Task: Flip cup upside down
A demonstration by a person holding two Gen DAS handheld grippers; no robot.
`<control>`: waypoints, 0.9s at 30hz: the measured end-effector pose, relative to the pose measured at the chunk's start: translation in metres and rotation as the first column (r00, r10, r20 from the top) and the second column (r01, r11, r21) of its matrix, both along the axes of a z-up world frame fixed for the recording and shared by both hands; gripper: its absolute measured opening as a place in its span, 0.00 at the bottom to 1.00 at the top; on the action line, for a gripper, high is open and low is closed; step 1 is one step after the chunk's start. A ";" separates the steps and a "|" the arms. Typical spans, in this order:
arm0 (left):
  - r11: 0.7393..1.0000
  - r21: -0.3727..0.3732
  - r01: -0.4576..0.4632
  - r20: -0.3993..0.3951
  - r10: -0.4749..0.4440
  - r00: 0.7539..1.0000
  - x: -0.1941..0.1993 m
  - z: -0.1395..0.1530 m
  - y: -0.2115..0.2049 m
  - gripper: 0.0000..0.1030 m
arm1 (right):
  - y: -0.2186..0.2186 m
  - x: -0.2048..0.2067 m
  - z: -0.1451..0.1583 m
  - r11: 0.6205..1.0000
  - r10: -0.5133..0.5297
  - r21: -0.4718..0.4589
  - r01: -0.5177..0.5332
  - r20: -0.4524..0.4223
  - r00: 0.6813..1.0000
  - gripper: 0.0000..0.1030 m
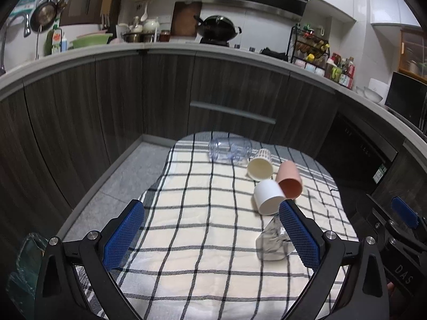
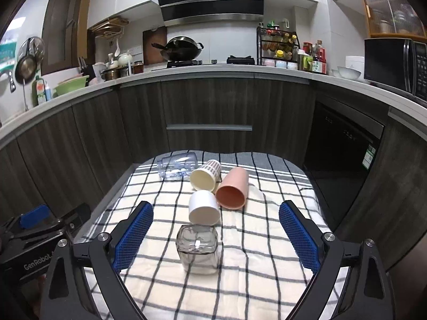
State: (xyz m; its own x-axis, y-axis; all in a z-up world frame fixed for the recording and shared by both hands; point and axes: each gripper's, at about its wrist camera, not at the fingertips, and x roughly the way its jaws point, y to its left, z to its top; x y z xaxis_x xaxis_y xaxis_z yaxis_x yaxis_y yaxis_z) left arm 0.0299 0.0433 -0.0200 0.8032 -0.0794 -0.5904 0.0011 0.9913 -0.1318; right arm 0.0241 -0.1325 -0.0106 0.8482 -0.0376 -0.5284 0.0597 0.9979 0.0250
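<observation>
Several cups stand or lie on a checked cloth (image 2: 240,280). A square clear glass (image 2: 197,248) stands base up, nearest me, between the open fingers of my right gripper (image 2: 216,234). Behind it a white cup (image 2: 204,208) stands base up. A pink cup (image 2: 232,188), a cream cup (image 2: 205,174) and a clear jar (image 2: 177,169) lie on their sides. My left gripper (image 1: 210,232) is open and empty over the cloth (image 1: 192,213), left of the glass (image 1: 272,240) and white cup (image 1: 268,196). The pink cup (image 1: 289,182) lies beyond.
The cloth covers a small table in front of dark wood cabinets (image 2: 208,106) under a kitchen counter. A dishwasher front (image 2: 344,144) is at the right. Grey floor (image 1: 128,176) shows left of the table. The right gripper shows at the left wrist view's right edge (image 1: 400,224).
</observation>
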 end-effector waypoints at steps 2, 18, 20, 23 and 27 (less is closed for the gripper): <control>1.000 0.012 0.008 0.027 -0.008 1.000 -0.007 0.008 -0.004 1.00 | -0.004 -0.006 0.007 1.000 -0.006 0.008 0.006 0.012 1.000 0.93; 0.994 0.103 0.021 0.102 -0.032 0.994 -0.031 0.031 -0.035 1.00 | -0.030 -0.030 0.025 0.999 -0.031 0.029 0.029 0.056 0.998 0.93; 0.994 0.109 0.022 0.102 -0.033 0.994 -0.031 0.031 -0.037 1.00 | -0.033 -0.032 0.025 0.999 -0.038 0.035 0.036 0.053 0.998 0.93; 0.993 0.116 0.020 0.106 -0.032 0.994 -0.032 0.032 -0.039 1.00 | -0.035 -0.033 0.024 0.998 -0.044 0.038 0.042 0.054 0.998 0.93; 0.993 0.120 0.019 0.111 -0.032 0.993 -0.033 0.033 -0.039 1.00 | -0.036 -0.033 0.024 0.998 -0.045 0.041 0.043 0.054 0.997 0.93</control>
State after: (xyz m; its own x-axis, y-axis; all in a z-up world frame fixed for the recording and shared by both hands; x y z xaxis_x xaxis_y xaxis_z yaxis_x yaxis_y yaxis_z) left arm -0.0029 0.0042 0.0127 0.8638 -0.0357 -0.5025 0.0349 0.9993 -0.0109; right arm -0.0087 -0.1686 0.0136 0.8742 -0.0551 -0.4825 0.1010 0.9925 0.0695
